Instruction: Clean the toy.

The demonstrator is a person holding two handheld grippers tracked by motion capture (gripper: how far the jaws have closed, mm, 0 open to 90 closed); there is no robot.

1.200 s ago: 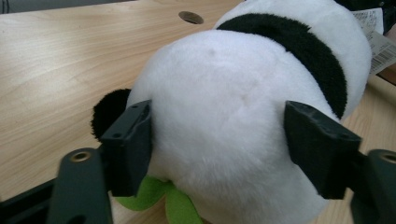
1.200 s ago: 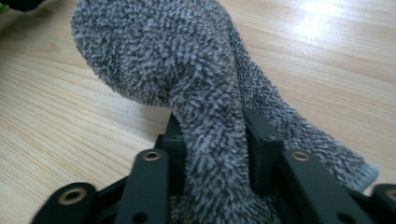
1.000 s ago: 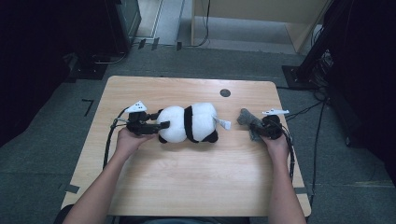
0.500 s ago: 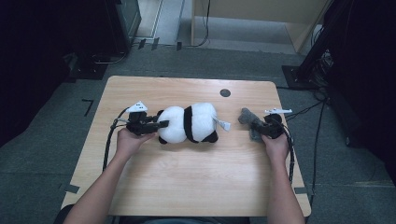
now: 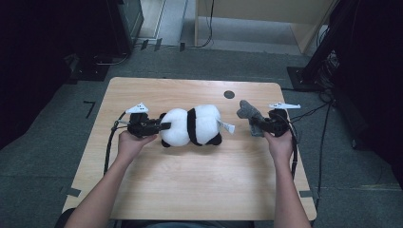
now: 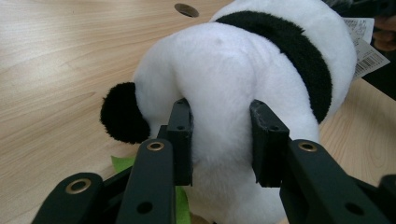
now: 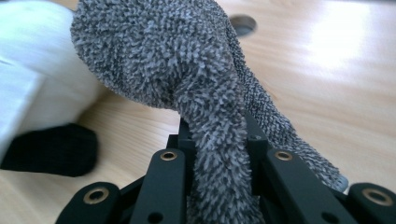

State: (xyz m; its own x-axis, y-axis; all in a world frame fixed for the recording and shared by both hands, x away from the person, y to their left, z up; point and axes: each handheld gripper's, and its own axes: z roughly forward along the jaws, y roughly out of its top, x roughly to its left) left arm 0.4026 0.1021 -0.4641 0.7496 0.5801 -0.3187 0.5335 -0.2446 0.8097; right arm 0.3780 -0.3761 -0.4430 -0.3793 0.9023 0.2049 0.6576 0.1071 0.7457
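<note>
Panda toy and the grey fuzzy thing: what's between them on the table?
In the high view, the panda toy's white paper tag sticks out toward the grey fuzzy cloth; otherwise bare table.

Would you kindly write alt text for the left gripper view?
The left claw pinches the rear of a white plush panda with a black band, lying on a light wooden table; its paper tag shows at the far end.

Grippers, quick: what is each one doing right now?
Left gripper: closed on the plush panda, pinching its white rear end.
Right gripper: closed on the grey fuzzy cloth.
</note>
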